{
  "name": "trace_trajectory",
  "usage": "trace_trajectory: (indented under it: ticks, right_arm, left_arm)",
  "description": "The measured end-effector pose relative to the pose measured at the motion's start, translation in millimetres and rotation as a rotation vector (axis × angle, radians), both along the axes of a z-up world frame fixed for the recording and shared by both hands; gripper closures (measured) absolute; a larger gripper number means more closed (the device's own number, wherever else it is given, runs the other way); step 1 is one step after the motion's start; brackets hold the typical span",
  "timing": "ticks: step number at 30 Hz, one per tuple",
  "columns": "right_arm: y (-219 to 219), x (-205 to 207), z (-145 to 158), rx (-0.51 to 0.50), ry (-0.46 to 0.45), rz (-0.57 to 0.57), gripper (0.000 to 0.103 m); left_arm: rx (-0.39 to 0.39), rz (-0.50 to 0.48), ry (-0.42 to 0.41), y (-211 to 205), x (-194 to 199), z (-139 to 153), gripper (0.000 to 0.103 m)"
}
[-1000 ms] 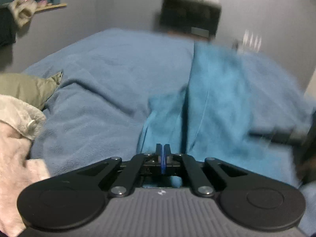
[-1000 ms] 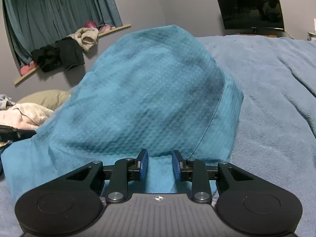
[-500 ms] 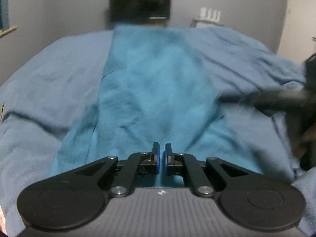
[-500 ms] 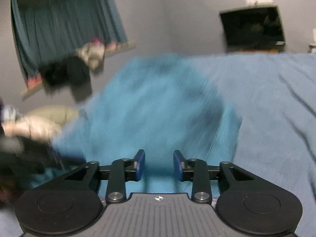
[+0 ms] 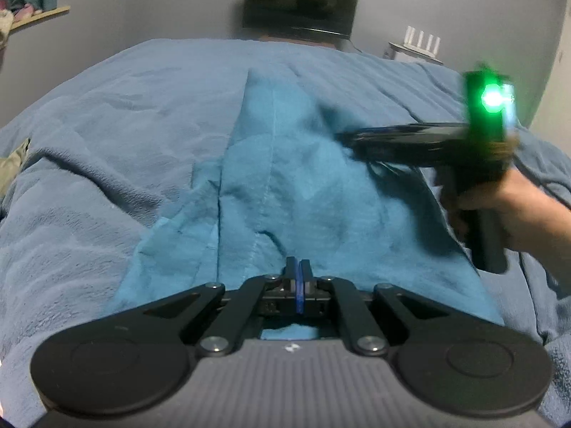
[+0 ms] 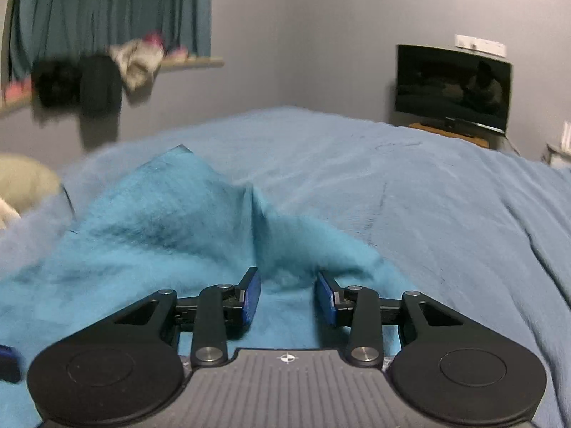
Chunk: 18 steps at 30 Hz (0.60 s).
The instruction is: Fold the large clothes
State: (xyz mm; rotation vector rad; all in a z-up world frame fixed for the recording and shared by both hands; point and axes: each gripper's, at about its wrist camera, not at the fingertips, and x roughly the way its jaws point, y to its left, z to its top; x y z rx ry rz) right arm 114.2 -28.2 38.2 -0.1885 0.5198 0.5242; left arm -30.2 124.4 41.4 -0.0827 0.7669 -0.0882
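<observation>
A large teal cloth lies rumpled on the blue bed blanket, folded lengthwise with a seam running away from me. My left gripper is shut at the cloth's near edge; the jaws meet, and whether cloth is pinched between them is hidden. My right gripper is open, its blue pads apart just above the teal cloth. It also shows in the left wrist view, held over the cloth's right side with a green light on.
A dark TV stands past the bed's far end, with a white router to its right. Clothes hang on a window ledge under teal curtains. A beige pillow lies at the left.
The raised cloth has dropped and now lies lower on the bed. The left gripper has gone from slightly apart to shut. The right gripper has opened wider and swung right.
</observation>
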Motion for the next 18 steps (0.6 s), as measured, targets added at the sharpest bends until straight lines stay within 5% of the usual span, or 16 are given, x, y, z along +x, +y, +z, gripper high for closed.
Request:
trace_trajectory:
  ticks: [2, 8, 10, 13, 15, 18]
  right_arm:
    - [20, 13, -8, -0.047, 0.019, 0.021, 0.065]
    - [71, 20, -17, -0.154, 0.095, 0.135, 0.099]
    - [80, 16, -13, -0.186, 0.086, 0.150, 0.099]
    - [64, 12, 9, -0.032, 0.128, 0.106, 0.095]
    - [50, 2, 23, 0.083, 0.137, 0.085, 0.081]
    - [52, -17, 34, 0.126, 0.140, 0.123, 0.078]
  left_arm:
    - [0.006, 0.004, 0.003, 1, 2, -2, 0.102]
    - [0.033, 0.014, 0.027, -1, 4, -5, 0.102]
    - [0.017, 0.016, 0.034, 0, 5, -5, 0.102]
    - [0.004, 0.017, 0.028, 0, 2, -3, 0.102]
    - [0.000, 0.018, 0.027, 0, 2, -3, 0.102]
    - [-0.001, 0.019, 0.025, 1, 8, -5, 0.102]
